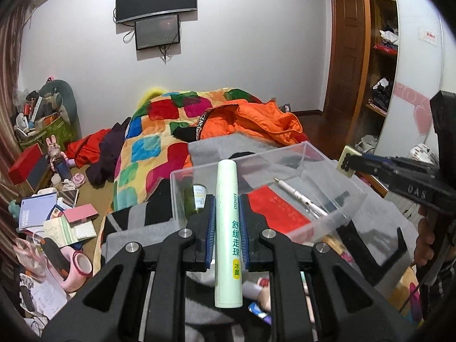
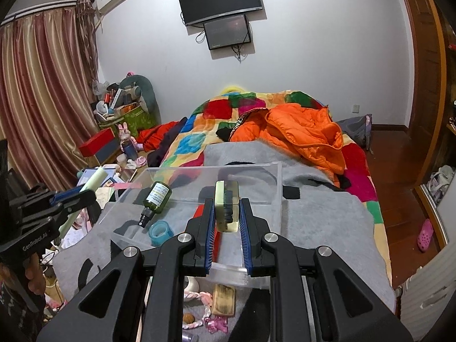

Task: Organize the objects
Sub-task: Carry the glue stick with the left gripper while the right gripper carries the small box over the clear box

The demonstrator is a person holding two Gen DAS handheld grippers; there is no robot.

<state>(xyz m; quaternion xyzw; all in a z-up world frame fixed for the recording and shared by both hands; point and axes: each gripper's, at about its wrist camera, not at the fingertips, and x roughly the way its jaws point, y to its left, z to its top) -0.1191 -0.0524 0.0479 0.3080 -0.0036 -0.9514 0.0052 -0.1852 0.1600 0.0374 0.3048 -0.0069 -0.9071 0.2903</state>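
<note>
While both tongs hang over the bed, the left tongs [image 1: 226, 213] squeeze one pale green tube [image 1: 228, 228] and the right tongs [image 2: 227, 213] squeeze one yellowish block [image 2: 226, 206]. One clear box [image 2: 273, 196] lies on the grey blanket [image 2: 327, 213], holding one green bottle [image 2: 155, 198], one blue tape roll [image 2: 161, 232] and one pen [image 1: 299, 198]. Its top is open.

Both hand-held grippers, left [image 1: 225, 222] and right [image 2: 226, 213], clamp closed.
</note>
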